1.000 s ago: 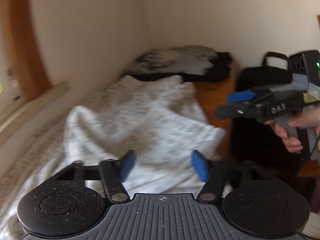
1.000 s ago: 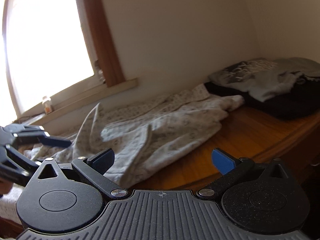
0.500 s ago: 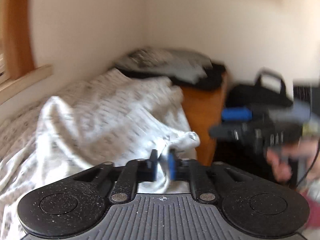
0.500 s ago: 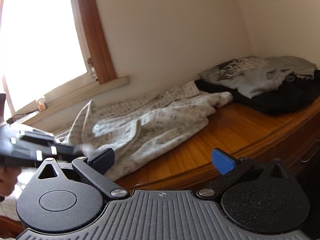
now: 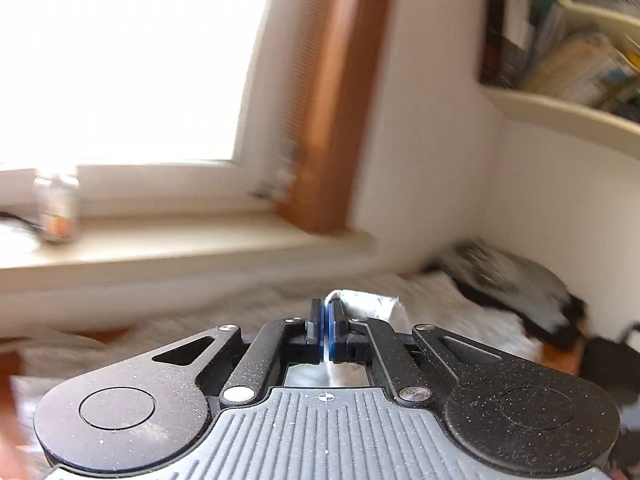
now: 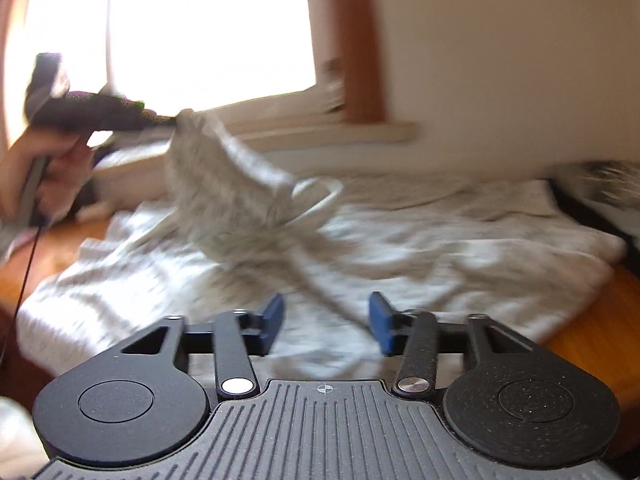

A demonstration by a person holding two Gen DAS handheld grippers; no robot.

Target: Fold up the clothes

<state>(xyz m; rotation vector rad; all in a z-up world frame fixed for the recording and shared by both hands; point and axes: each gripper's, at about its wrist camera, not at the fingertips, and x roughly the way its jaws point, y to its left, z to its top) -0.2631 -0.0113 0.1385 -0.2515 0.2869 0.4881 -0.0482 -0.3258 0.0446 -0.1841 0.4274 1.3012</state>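
Observation:
A pale patterned garment [image 6: 440,248] lies crumpled on a wooden top [image 6: 600,320]. My left gripper [image 5: 325,328] is shut on a corner of this garment [image 5: 368,306], and a tuft of cloth sticks out past the pads. In the right wrist view the left gripper [image 6: 160,118], held by a hand [image 6: 36,168], lifts that corner so the cloth hangs in a blurred drape. My right gripper [image 6: 326,322] hovers low over the garment with its jaws closing. A raised fold runs between them near the right pad [image 6: 380,320], and neither pad presses on it.
A pile of grey and black clothes [image 5: 516,280] sits in the far corner by the wall. A window sill [image 5: 160,244] with a small bottle [image 5: 56,212] runs behind the garment. A shelf of books [image 5: 560,60] hangs up on the right. A black bag [image 5: 608,356] stands at the right edge.
The left gripper closed on the garment's corner and swung up toward the window, pulling the cloth with it. The right gripper moved in over the garment and its jaws narrowed.

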